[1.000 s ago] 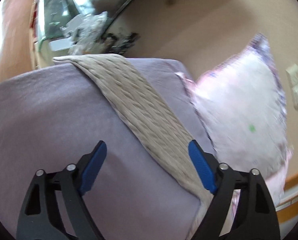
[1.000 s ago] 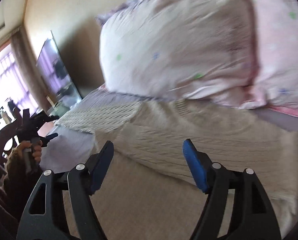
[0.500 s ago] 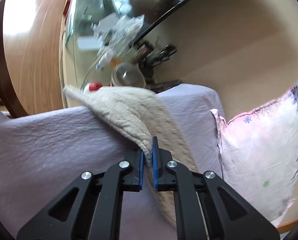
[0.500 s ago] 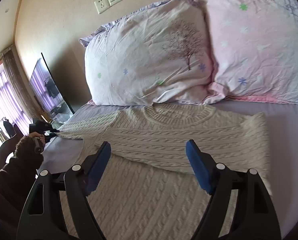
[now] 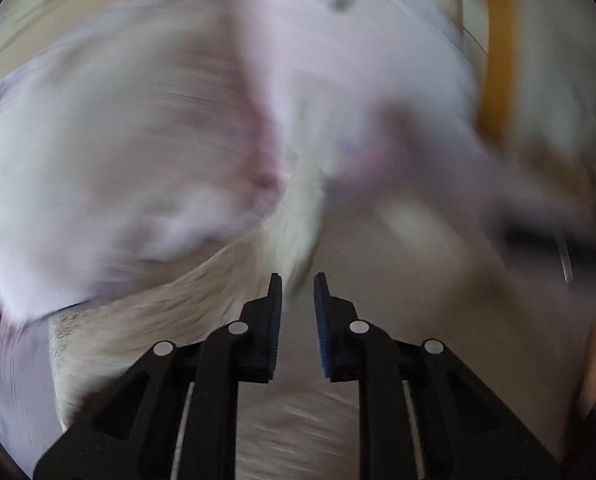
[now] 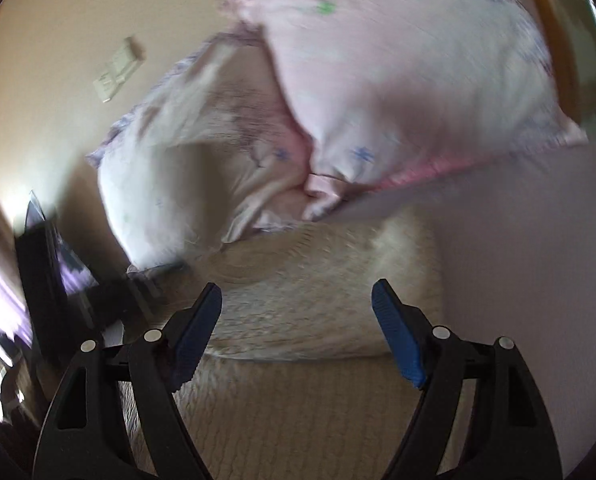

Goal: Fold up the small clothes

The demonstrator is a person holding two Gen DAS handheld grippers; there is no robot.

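Left wrist view rides low behind the left claw (image 5: 297, 294), close over the cream knit sweater (image 5: 201, 304), facing the pillows (image 5: 129, 140) at the head of the bed; heavy motion blur. Right wrist view sits behind the right claw (image 6: 296, 312), a little farther back over the sweater (image 6: 322, 312), facing the pillows (image 6: 398, 80), the wall socket (image 6: 117, 70) and a dark screen (image 6: 45, 280) at left. Both views share the sweater and the two pillows.
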